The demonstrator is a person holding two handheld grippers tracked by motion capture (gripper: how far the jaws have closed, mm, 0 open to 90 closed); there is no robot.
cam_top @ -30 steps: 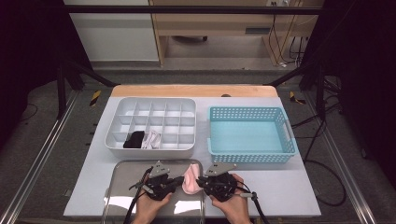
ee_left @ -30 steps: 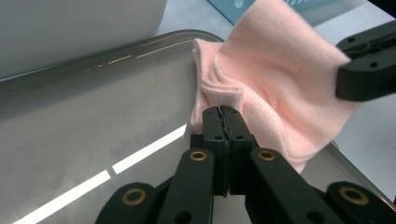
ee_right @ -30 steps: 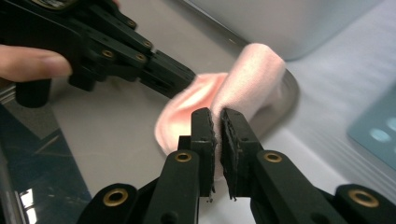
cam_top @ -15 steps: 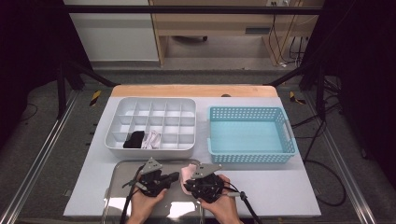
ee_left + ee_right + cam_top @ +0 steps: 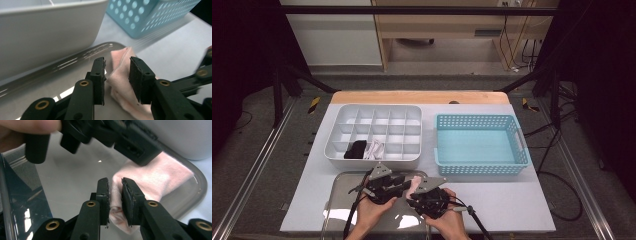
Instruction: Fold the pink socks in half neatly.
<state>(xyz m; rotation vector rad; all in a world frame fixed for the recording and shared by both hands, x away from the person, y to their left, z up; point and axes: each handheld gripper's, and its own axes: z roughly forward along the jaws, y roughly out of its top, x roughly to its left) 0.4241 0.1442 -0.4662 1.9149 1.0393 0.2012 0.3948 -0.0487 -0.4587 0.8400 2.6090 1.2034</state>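
A white divided organiser (image 5: 374, 131) stands on the worktop (image 5: 522, 200) with a dark bundle (image 5: 355, 149) and a pale bundle (image 5: 375, 148) in two neighbouring front compartments. Just to its right the blue perforated basket (image 5: 480, 145) holds nothing. Nearest the person lies a shiny metal tray (image 5: 343, 200), and on its far right corner rests a pink folded cloth (image 5: 414, 183).

In the high view the cloth's long axis runs from the tray's corner back toward the person, and its far end just reaches the tray's rim. It is soft, pale pink knit, folded into a thick pad with rounded edges (image 5: 152, 180).

The left gripper (image 5: 117, 72) has just been opening its jaws; they stand apart with the cloth (image 5: 120, 75) between them, and the pads are clear of it. The right gripper (image 5: 115, 191) has also been opening; its jaws are narrowly parted around the near fold of the cloth, and I cannot tell whether the pads press it
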